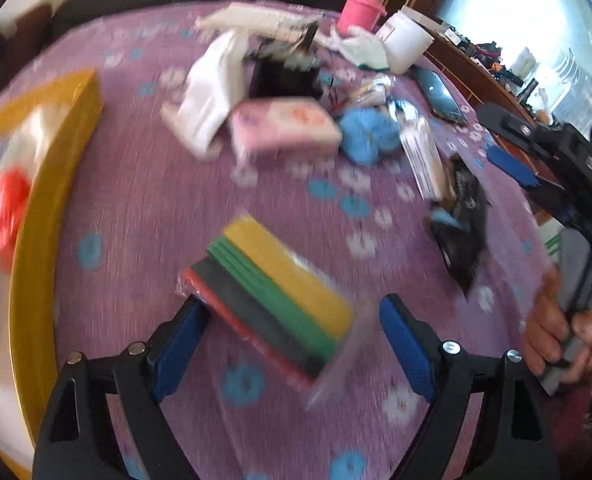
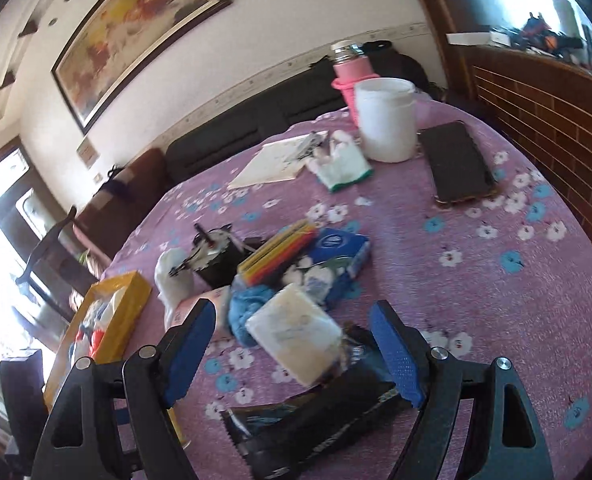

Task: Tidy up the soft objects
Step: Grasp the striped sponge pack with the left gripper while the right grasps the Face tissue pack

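Two tools are over a table (image 2: 476, 280) covered in a purple flowered cloth. The left tool (image 1: 292, 344) is released, its blue pads spread wide on either side of a wrapped pack of sponges (image 1: 272, 300) with yellow, green, black and red layers; the pack lies between the pads near the table's near edge, and blur hides whether the left pad touches it. A yellow box (image 1: 48, 208) holding soft items sits at the table's left edge. The right tool (image 2: 296, 354) is also released, spread over a white pack of wipes (image 2: 296, 332) that rests tilted on a black packet (image 2: 316, 420), near the middle of the table. Just beside it lie a blue puff (image 2: 246, 308) and a blue tissue pack (image 2: 336, 256). A phone (image 2: 458, 162) and a white jar (image 2: 384, 120) stand toward the far edge.
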The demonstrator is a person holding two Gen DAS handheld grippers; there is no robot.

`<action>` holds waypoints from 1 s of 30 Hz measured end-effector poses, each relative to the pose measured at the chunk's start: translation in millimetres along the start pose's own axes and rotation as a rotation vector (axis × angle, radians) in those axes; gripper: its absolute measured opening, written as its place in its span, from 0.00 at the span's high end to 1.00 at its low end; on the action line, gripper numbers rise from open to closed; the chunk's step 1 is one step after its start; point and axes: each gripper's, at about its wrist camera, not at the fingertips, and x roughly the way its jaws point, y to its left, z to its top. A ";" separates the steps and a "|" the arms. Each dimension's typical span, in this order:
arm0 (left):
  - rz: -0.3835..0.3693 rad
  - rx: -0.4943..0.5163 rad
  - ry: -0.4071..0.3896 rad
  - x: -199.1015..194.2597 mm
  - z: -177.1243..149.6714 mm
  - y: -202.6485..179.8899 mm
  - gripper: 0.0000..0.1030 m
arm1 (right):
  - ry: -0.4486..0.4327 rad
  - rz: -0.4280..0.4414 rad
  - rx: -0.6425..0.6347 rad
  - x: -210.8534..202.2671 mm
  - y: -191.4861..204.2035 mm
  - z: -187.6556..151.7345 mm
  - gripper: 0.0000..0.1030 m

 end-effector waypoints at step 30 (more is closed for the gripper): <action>-0.102 0.012 -0.198 -72.2 -18.9 33.2 0.64 | 0.241 -0.114 -0.260 56.9 40.4 11.0 0.13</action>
